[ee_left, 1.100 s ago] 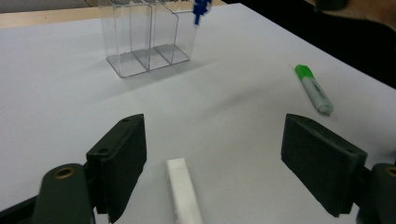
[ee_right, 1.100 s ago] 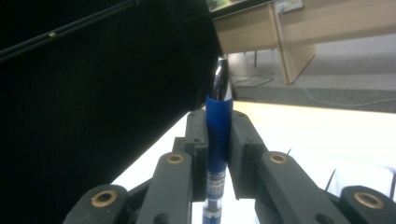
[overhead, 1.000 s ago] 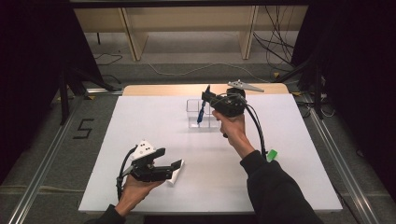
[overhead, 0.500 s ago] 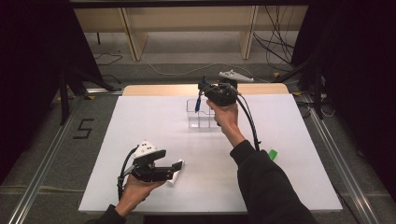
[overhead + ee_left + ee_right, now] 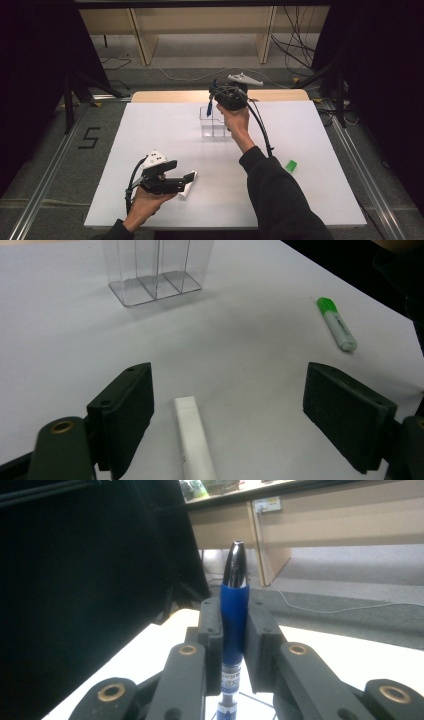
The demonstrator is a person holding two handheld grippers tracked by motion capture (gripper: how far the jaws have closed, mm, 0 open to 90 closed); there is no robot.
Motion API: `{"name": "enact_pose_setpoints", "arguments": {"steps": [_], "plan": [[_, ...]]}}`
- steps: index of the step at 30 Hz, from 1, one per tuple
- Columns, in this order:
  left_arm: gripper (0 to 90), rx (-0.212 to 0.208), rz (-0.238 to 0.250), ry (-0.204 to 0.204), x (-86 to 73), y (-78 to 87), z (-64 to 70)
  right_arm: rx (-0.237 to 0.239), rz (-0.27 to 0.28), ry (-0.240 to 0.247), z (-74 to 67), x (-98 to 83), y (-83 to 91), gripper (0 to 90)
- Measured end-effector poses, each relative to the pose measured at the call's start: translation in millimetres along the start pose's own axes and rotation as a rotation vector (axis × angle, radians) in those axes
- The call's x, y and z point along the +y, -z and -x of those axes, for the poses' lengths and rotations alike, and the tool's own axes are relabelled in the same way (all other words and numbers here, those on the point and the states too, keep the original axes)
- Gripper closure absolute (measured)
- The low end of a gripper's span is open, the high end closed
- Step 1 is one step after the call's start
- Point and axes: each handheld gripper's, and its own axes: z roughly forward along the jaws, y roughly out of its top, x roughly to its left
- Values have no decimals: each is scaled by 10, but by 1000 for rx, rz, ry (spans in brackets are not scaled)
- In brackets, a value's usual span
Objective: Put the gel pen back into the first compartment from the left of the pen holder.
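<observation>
Both jaws clamp blue pen (image 5: 234, 611) mid-barrel.

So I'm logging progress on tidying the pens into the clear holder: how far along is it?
Nothing is in the clear holder yet; the compartments that show look empty. In hand: the right gripper is shut on a blue pen, held above the holder. Left to do: the white marker lies on the table between the open jaws of the left gripper, unpinched, and the green highlighter lies untouched.
</observation>
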Motion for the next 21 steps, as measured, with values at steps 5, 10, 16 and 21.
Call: {"name": "enact_pose_setpoints", "arguments": {"steps": [5,10,16,21], "plan": [[198,-1,0,4,0,-9,-3,-18,-7,9,13,-25,-71,800],[199,0,0,5,0,-4,-17,-30,-7,24,-4,-43,-124,801],[199,2,1,9,-5,-10,-18,-46,-21,28,4,-92,-182,800],[199,4,-2,5,-7,-15,-20,-52,-44,41,-5,-137,-214,799]]}}
